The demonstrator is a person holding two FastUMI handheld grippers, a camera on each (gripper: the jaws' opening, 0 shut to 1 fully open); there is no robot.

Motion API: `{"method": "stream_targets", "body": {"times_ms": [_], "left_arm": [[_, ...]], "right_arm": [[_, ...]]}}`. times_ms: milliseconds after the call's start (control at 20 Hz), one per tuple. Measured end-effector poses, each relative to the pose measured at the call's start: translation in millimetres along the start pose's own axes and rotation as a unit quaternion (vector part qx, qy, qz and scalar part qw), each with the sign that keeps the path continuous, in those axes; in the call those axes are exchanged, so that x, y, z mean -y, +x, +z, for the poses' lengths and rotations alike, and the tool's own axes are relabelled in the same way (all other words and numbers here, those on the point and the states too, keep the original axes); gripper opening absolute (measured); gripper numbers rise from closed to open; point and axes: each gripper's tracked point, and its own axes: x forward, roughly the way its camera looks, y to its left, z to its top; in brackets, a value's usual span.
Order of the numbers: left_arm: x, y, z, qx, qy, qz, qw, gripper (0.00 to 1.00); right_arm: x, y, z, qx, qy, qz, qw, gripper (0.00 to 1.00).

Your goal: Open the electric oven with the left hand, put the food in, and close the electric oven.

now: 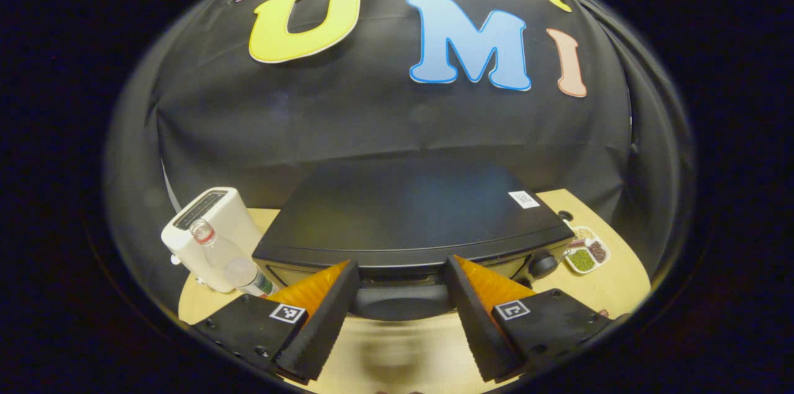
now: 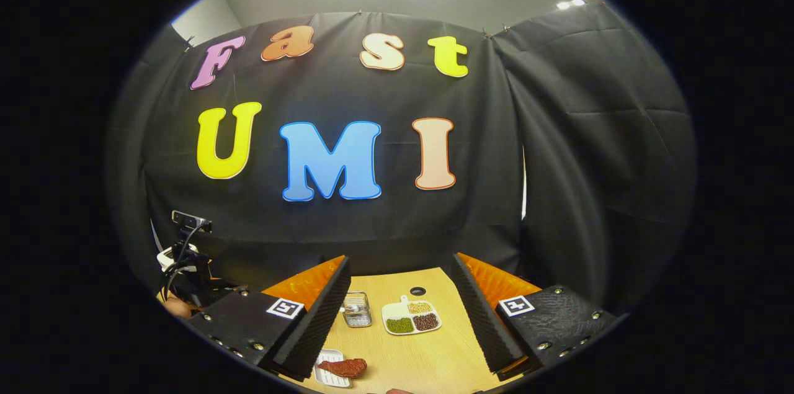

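Here, one oven (image 1: 409, 214), seemingly one toaster (image 1: 208, 232).

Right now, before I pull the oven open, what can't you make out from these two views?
- Oven door front and inside: left gripper view looks down on the top; only the handle shows, between the open left gripper fingers.
- Food on its white tray: right gripper view, partly behind the left finger of the right gripper.
- Divided dish: contents too small to identify.
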Motion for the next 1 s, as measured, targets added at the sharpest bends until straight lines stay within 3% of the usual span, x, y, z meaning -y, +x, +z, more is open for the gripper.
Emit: {"method": "stream_targets", "body": {"times_ms": [50,200,300,350,500,650,750,1000], "left_arm": [[0.8,0.3,3.8,0.009,0.002,0.003,1.0,0.95],[1.2,-0.1,0.4,0.003,-0.006,0.003,1.0,0.92],[1.5,-4.5,-3.2,0.003,-0.006,0.002,1.0,0.99],[1.8,-7.3,-5.4,0.004,-0.004,0.001,1.0,0.95],[3.5,-20.8,-18.0,0.003,-0.003,0.002,1.0,0.99],[5.4,-33.4,-31.1,-0.004,0.003,0.001,1.0,0.92],[6.7,-40.8,-41.9,-0.01,0.003,0.001,1.0,0.98],[11.4,-56.4,-74.8,-0.024,0.01,0.0,1.0,0.99]], "right_arm": [[-1.5,-0.2,0.8,0.0,0.0,0.001,1.0,0.99],[-6.4,-1.3,1.3,0.002,-0.003,0.008,1.0,0.99],[-8.7,-4.4,2.1,0.004,-0.004,0.011,1.0,0.99],[-9.3,-5.8,2.1,0.004,-0.005,0.013,1.0,0.99],[-7.6,-9.2,0.7,0.004,-0.005,0.015,1.0,0.99],[-6.7,-10.6,2.0,0.004,0.001,0.016,1.0,0.99],[-8.7,-12.3,2.3,0.005,0.001,0.019,1.0,0.99],[-14.7,-16.5,3.0,0.006,-0.009,0.03,0.999,0.98]]}}
